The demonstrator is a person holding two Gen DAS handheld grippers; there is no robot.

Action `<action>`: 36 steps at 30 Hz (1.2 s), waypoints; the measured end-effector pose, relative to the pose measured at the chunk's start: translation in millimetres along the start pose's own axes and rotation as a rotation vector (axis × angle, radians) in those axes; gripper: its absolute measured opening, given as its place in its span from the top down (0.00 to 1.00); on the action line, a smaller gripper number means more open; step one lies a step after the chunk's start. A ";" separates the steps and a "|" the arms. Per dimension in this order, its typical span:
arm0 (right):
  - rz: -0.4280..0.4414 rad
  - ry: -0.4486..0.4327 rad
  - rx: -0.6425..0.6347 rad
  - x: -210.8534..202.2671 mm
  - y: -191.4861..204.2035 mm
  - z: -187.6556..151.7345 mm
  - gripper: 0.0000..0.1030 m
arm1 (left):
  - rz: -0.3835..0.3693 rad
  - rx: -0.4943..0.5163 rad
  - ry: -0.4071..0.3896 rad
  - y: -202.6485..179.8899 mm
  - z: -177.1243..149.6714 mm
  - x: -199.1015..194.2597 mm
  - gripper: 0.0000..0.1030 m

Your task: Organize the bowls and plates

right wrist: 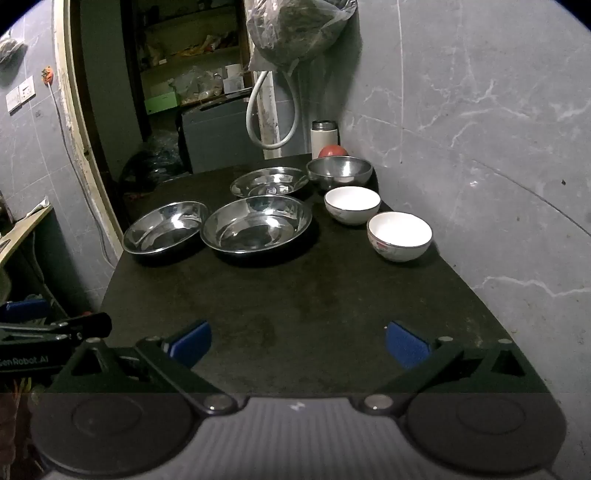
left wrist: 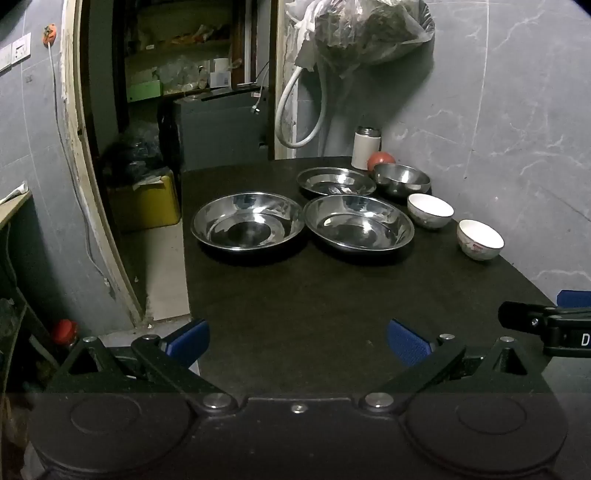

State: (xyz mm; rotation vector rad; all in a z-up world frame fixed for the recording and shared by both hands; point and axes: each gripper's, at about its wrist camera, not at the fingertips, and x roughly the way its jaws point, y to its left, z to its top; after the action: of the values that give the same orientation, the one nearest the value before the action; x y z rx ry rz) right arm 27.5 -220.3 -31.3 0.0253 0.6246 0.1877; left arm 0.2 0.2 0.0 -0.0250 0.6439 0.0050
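Observation:
Three steel plates lie on the black table [left wrist: 295, 295]: a left plate [left wrist: 247, 221], a middle plate [left wrist: 358, 223] and a far plate [left wrist: 335, 181]. A steel bowl [left wrist: 402, 178] stands behind two white bowls, one farther [left wrist: 430, 210] and one nearer [left wrist: 479, 239]. In the right wrist view the plates lie left [right wrist: 164, 227], middle [right wrist: 256, 223] and far [right wrist: 269, 181], with the steel bowl [right wrist: 339, 171] and white bowls [right wrist: 352, 204] [right wrist: 399, 235]. My left gripper [left wrist: 297, 338] is open and empty above the near table. My right gripper [right wrist: 298, 339] is open and empty beside it.
A white flask [left wrist: 365, 147] and a red ball [left wrist: 380, 159] stand at the table's far corner by the marble wall. A hose [left wrist: 295, 110] and a plastic bag [left wrist: 362, 29] hang above. A doorway with shelves and a yellow box [left wrist: 147, 199] is to the left.

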 end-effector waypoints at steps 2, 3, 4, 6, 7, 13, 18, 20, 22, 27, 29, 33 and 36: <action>0.002 0.000 0.002 0.5 -0.1 0.0 0.00 | 0.000 0.001 -0.002 -0.1 -0.1 -0.1 0.01; 0.002 0.002 0.002 0.9 -0.2 0.2 0.00 | -0.001 0.000 0.000 0.0 0.0 -0.1 0.01; 0.001 0.002 0.001 1.1 0.0 0.2 0.00 | -0.001 0.000 -0.001 0.0 0.0 -0.1 0.01; 0.001 0.003 0.002 1.6 0.1 0.3 0.00 | -0.001 -0.001 0.000 0.0 0.0 -0.1 0.01; 0.001 0.002 0.001 1.8 0.1 0.4 0.00 | -0.001 -0.001 0.000 0.0 0.0 -0.1 0.01; 0.001 0.002 0.001 2.5 -0.4 0.7 0.00 | -0.002 -0.001 0.000 -0.1 -0.1 -0.2 0.01; 0.000 0.003 0.001 3.0 -0.9 1.0 0.00 | -0.003 -0.001 0.001 -0.1 -0.1 -0.2 0.01; 0.000 0.004 0.002 3.2 -1.1 1.0 0.00 | -0.002 -0.001 0.001 -0.1 -0.1 -0.2 0.01; 0.001 0.004 0.001 3.3 -1.2 1.1 0.00 | -0.003 -0.002 0.002 0.0 0.0 -0.2 0.01; 0.001 0.004 0.001 3.6 -1.7 1.3 0.00 | -0.004 -0.002 0.003 -0.1 -0.2 -0.5 0.01; 0.001 0.004 0.002 3.7 -2.0 1.4 0.00 | -0.003 -0.003 0.003 -0.1 -0.1 -0.4 0.01; 0.001 0.005 0.001 3.8 -2.0 1.1 0.00 | -0.002 -0.003 0.004 -0.1 -0.1 -0.3 0.01; 0.001 0.005 0.002 3.7 -2.1 0.9 0.00 | -0.002 -0.002 0.004 -0.2 0.0 -0.3 0.01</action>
State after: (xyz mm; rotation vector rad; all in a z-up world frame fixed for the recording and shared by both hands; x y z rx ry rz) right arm 31.4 -221.7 -32.8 0.0267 0.6293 0.1882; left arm -0.1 0.0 0.2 -0.0278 0.6478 0.0033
